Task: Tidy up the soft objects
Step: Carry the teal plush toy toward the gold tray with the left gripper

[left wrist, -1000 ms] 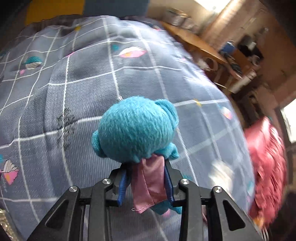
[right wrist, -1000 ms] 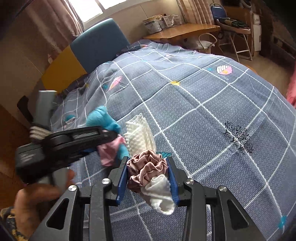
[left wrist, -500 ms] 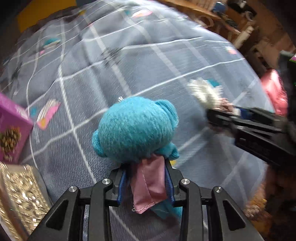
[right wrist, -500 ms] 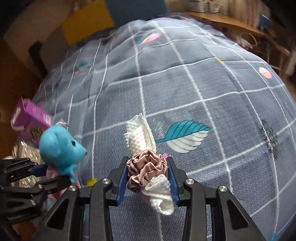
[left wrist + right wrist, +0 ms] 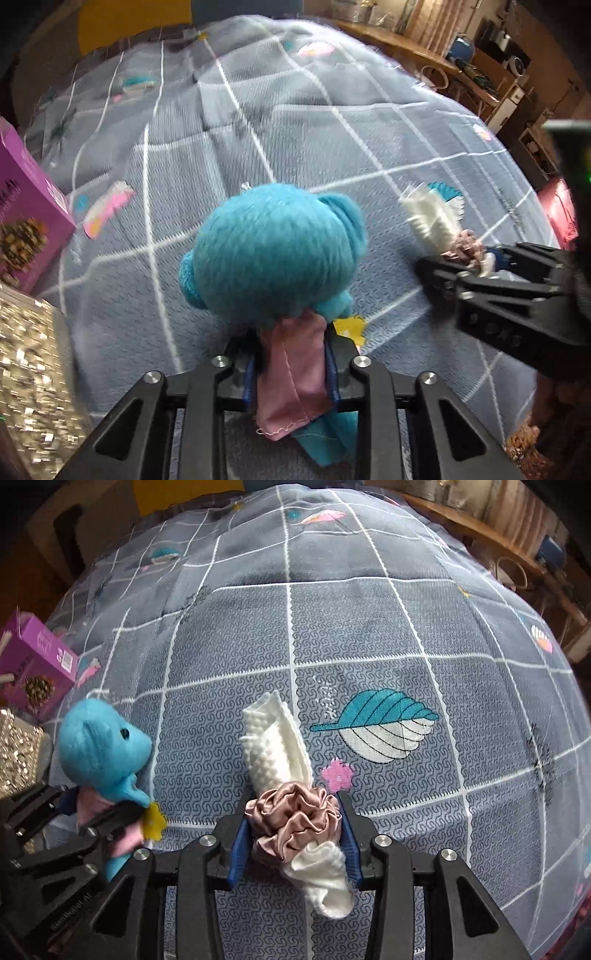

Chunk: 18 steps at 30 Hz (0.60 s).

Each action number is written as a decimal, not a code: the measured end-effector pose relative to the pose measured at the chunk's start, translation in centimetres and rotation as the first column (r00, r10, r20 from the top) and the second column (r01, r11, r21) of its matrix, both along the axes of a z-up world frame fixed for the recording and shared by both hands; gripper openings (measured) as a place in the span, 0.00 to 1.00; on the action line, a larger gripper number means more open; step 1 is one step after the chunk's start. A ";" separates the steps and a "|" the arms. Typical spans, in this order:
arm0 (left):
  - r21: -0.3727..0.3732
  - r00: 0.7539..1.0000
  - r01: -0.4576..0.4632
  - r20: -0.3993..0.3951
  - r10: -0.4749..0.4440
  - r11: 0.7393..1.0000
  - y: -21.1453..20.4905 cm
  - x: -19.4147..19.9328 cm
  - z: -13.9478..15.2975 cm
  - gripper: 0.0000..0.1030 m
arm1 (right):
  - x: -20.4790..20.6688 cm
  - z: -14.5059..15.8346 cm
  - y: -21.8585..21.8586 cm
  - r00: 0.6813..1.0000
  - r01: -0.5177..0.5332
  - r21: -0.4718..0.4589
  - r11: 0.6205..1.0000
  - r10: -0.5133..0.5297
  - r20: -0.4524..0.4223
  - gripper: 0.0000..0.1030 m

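Observation:
My left gripper [image 5: 290, 354] is shut on a blue plush toy [image 5: 273, 254] with a pink cloth [image 5: 288, 387] hanging from its neck. The toy's head stands up above the fingertips. My right gripper [image 5: 293, 812] is shut on a dusty-pink satin scrunchie [image 5: 295, 819] wrapped around a rolled white dotted cloth [image 5: 273, 746]. Both grippers hang side by side just above the grey checked quilt [image 5: 369, 627]. The right wrist view shows the plush toy [image 5: 99, 742] and the left gripper [image 5: 92, 808] at the left. In the left wrist view, the right gripper [image 5: 465, 258] sits at the right.
A purple box [image 5: 22, 221] lies on the quilt at the left, with a glittery gold thing [image 5: 33, 369] in front of it. A red cushion-like item [image 5: 557, 210] sits off the bed's right edge. A wooden desk and shelves stand beyond the bed.
Both grippers moved across the bed and lower toward the quilt, keeping their loads. The purple box and gold thing came into view, and the right gripper now shows in the left wrist view.

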<state>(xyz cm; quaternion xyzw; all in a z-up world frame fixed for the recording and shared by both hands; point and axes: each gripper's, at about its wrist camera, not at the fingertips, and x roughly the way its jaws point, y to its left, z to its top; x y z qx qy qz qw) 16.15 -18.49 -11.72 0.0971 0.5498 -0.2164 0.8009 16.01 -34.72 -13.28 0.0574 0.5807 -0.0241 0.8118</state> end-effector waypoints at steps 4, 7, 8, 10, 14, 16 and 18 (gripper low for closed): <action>-0.039 0.998 0.012 0.059 -0.010 0.999 1.7 0.2 4.0 0.26 | 0.1 -0.2 0.5 1.000 -0.013 -0.023 1.000 0.013 0.005 0.42; -0.086 0.996 -0.023 0.086 0.031 0.996 4.3 1.9 8.1 0.26 | 0.2 -0.4 1.3 0.999 -0.031 -0.053 0.998 0.032 0.012 0.42; -0.095 0.994 -0.037 0.094 0.046 0.995 4.9 2.6 9.0 0.26 | 0.2 -0.5 1.4 0.999 -0.034 -0.058 0.998 0.035 0.014 0.42; -0.104 0.988 -0.081 0.121 0.093 0.991 6.7 4.5 11.1 0.26 | -0.3 -0.5 1.8 0.999 -0.038 -0.066 0.997 0.040 0.019 0.42; -0.124 0.961 -0.192 0.178 0.212 0.974 12.6 7.3 15.6 0.26 | -1.0 -0.6 2.4 0.999 -0.045 -0.080 0.996 0.047 0.023 0.42; -0.143 0.936 -0.263 0.201 0.288 0.954 15.9 8.4 17.2 0.26 | -1.1 -0.6 2.7 0.998 -0.054 -0.086 0.995 0.057 0.027 0.44; -0.154 0.908 -0.316 0.237 0.345 0.936 18.9 8.5 18.3 0.27 | -1.4 -0.3 3.2 0.997 -0.064 -0.102 0.993 0.068 0.034 0.44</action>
